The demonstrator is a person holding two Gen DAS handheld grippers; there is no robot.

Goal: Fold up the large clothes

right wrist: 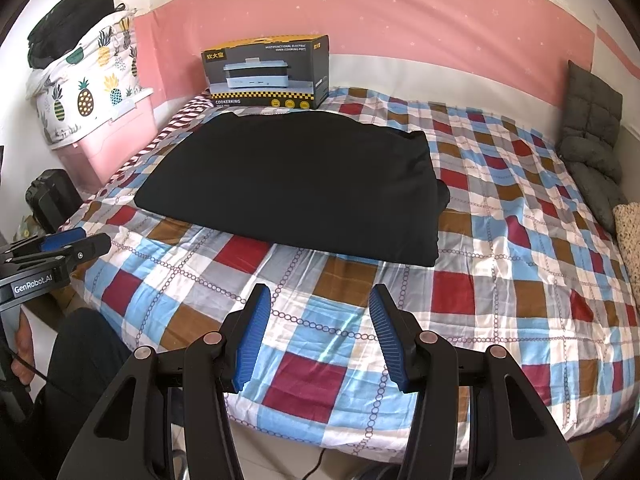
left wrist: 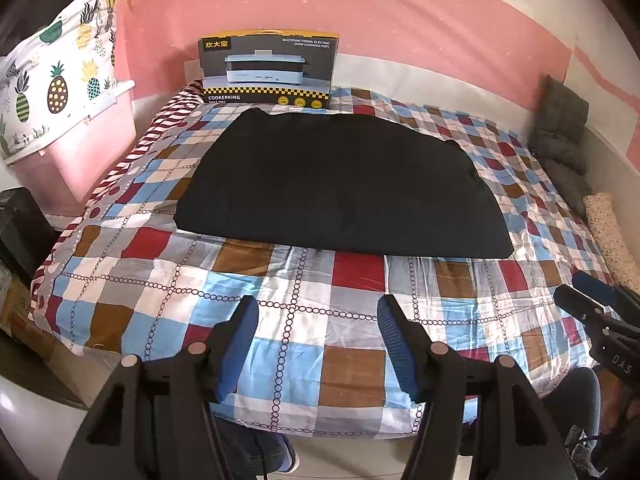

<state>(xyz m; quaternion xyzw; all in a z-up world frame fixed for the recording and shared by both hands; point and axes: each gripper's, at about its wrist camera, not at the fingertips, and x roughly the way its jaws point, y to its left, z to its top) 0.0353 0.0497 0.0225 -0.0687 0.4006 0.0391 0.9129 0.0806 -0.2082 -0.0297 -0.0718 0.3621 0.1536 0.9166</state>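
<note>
**Folded black garment lies on the bed, beyond both open grippers**

A black garment (left wrist: 344, 188) lies folded into a broad, flat slab on a checked bedspread (left wrist: 280, 340), well ahead of the left gripper (left wrist: 318, 344) and the right gripper (right wrist: 318, 338). Both pairs of blue-padded fingers (right wrist: 252, 344) stand spread apart over bare bedspread near the bed's front edge, holding nothing and touching no cloth. Behind the garment, a Cookerking cooking-pot box (left wrist: 268, 68) stands against the pink wall. A pineapple-print bundle (left wrist: 52, 76) rests on a pink storage bin (right wrist: 120, 136) at left; grey cushions (right wrist: 592, 128) sit at the far right. The garment's kind cannot be made out: its black cloth swallows seams and layers. Only a small flap (right wrist: 442, 194) pokes out at its right edge.
</note>
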